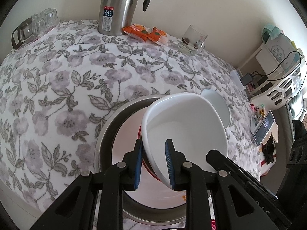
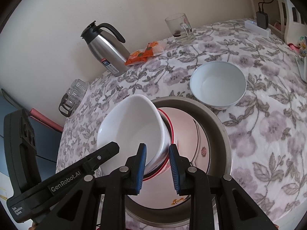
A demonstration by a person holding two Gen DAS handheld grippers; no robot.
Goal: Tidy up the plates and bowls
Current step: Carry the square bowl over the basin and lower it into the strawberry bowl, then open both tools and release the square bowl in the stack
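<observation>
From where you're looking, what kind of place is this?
Probably a home dining or kitchen corner. A table with a flowered tablecloth stands against a plain wall, with a steel thermos jug, orange snack packets and a glass mug on it, plus bowls and a plate in a metal basin.

Black tongs [image 2: 158, 164] with ribbed blue pads [image 2: 142, 168], silver pivot pins, "GenRobot.AI" lettering.

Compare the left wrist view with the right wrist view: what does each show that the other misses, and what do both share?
Only the left view shows a phone propped at the table's right edge. Only the right view shows the second bowl's full inside, and the left gripper's lettered body. Both share the tilted white bowl over the metal basin, the steel flask and the glass mug.
</observation>
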